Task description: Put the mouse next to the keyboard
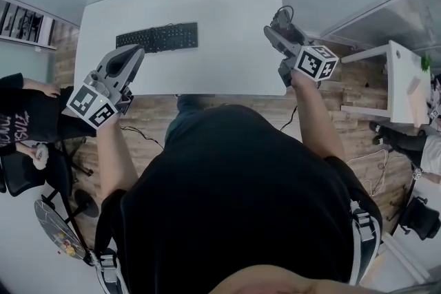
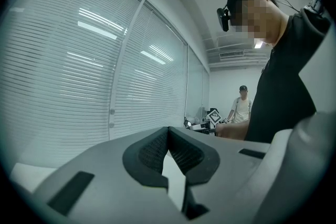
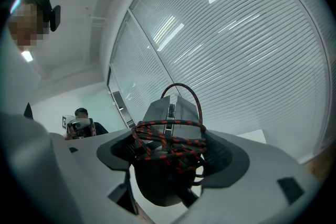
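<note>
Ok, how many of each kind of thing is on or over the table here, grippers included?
Keyboard: 1
Mouse: 1
Grippers: 2, the left gripper and the right gripper
Total: 4

Office: white desk (image 1: pixel 234 45), keyboard (image 1: pixel 157 37), slatted window blinds (image 2: pixel 63 76).

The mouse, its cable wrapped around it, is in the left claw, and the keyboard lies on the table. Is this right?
No: the right claw holds the mouse, as the right gripper view shows; the left claw is shut and empty. The rest is right.
</note>
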The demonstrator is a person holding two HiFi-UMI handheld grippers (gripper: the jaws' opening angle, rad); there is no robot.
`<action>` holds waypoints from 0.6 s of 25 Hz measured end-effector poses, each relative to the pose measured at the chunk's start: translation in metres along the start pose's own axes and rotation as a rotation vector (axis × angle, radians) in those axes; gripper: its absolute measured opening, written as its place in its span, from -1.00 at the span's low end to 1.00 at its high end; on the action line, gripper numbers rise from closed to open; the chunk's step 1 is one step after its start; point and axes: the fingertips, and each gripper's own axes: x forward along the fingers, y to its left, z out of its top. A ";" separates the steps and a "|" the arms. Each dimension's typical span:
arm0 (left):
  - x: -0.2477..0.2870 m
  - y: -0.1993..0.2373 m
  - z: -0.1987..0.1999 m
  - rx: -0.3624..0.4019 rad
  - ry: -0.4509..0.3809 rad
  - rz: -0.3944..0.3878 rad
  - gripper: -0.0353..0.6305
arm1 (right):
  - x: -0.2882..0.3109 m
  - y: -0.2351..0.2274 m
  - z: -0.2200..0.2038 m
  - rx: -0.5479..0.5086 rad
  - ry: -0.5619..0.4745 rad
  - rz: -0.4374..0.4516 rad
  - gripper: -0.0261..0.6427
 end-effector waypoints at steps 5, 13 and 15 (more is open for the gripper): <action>-0.005 0.002 0.000 -0.006 -0.016 0.007 -0.83 | 0.002 0.003 0.000 -0.009 0.007 -0.002 0.27; -0.020 0.007 0.000 -0.019 -0.034 0.032 -0.83 | 0.003 0.012 0.007 -0.025 0.001 -0.004 0.27; -0.024 0.010 0.002 -0.022 -0.043 0.035 -0.83 | 0.004 0.014 0.009 -0.027 0.001 -0.007 0.27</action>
